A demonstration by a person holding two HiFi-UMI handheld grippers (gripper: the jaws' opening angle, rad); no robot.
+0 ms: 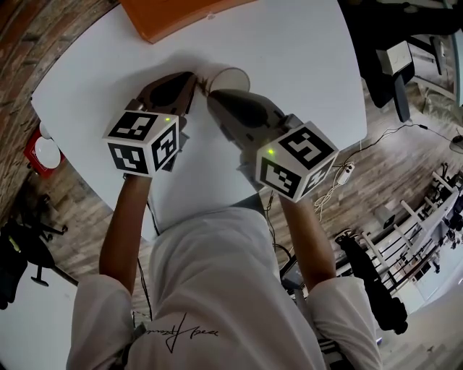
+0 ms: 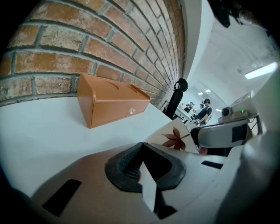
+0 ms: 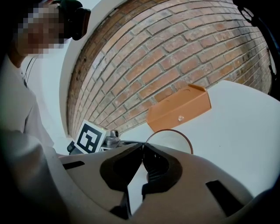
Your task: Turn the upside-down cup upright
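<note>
Two grippers meet over a white table (image 1: 304, 58). The left gripper (image 2: 141, 145) has its jaws pressed together on nothing, its tips just beside the one cup (image 1: 233, 76), at the cup's 9 o'clock. The right gripper (image 3: 142, 146) appears clamped on the cup's rim and hides most of its body; the mouth tilts upward. Beyond, at 11 o'clock, one orange box (image 1: 166, 14) is cut off by the frame edge.
</note>
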